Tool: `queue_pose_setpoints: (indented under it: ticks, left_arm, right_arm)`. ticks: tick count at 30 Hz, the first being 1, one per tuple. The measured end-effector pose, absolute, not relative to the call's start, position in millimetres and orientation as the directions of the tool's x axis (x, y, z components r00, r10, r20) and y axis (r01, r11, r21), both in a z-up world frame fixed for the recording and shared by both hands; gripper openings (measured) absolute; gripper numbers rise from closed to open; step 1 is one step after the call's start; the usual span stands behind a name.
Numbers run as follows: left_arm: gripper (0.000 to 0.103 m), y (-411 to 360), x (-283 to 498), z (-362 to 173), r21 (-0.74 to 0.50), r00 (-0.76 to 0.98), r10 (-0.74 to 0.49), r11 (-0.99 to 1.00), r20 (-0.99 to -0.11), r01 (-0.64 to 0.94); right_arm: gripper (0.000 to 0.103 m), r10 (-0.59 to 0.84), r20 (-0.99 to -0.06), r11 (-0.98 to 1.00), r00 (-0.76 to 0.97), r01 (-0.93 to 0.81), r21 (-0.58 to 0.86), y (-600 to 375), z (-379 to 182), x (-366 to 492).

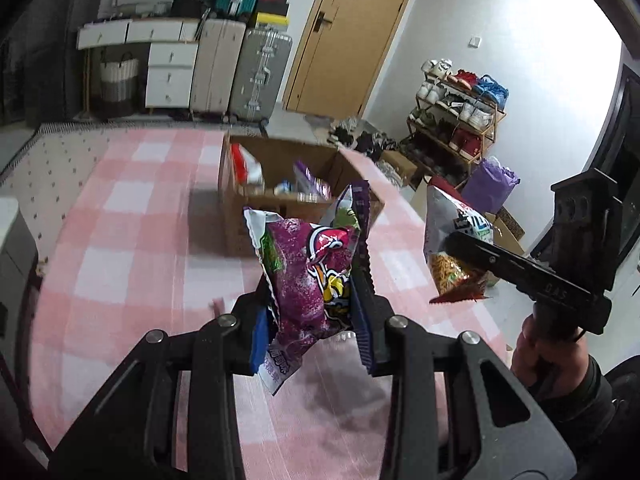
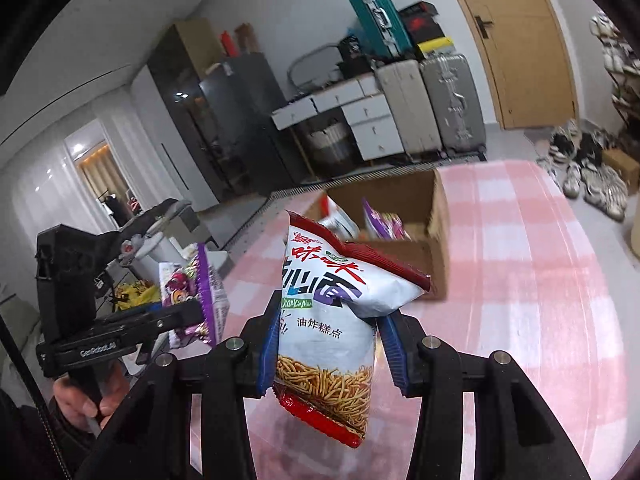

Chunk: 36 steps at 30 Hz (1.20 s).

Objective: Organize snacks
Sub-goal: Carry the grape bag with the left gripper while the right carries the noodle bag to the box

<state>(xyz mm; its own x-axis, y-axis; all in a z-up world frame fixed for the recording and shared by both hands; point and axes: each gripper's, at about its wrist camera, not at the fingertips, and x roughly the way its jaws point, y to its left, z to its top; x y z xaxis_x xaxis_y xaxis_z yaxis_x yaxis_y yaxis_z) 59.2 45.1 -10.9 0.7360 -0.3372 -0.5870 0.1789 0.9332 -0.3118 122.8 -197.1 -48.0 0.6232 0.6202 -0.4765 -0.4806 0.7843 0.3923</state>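
My left gripper (image 1: 312, 320) is shut on a purple snack bag (image 1: 308, 276) and holds it in the air above the pink checked table (image 1: 132, 248). My right gripper (image 2: 332, 348) is shut on a white and red noodle snack bag (image 2: 332, 320), also held above the table. An open cardboard box (image 1: 280, 196) stands ahead on the table with several snack packs inside; it also shows in the right wrist view (image 2: 432, 248). In the left wrist view the right gripper (image 1: 460, 248) with its bag (image 1: 452, 252) is at the right. In the right wrist view the left gripper (image 2: 200, 312) with its purple bag (image 2: 204, 292) is at the left.
Suitcases (image 1: 260, 72) and white drawers (image 1: 168, 76) stand against the far wall beside a wooden door (image 1: 352, 32). A shoe rack (image 1: 460, 116) and loose shoes (image 2: 592, 176) are on the floor to the right of the table.
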Motion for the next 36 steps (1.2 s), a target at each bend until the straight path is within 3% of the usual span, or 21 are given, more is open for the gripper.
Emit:
queue_pose_setpoints:
  ticks: [15,20,36]
  left_arm:
    - [0.032,43.1,133.4,46.5,-0.218,0.789,-0.260,0.962,-0.557,0.163]
    - [0.032,45.1,167.4,53.3,-0.242,0.780,-0.265,0.959,-0.567,0.150]
    - [0.032,38.4,250.2,66.8,-0.226,0.755,-0.263,0.962,-0.601,0.156]
  right_arm:
    - [0.045,0.671,-0.388,0.741,0.631,-0.581,0.337,-162.8,23.8,169.4]
    - [0.045,0.675,-0.364,0.738,0.642,-0.587,0.333,-158.6,45.7,190.7]
    - [0.045,0.644,-0.396,0.764,0.654,-0.572,0.299,-154.0,69.1,255.8]
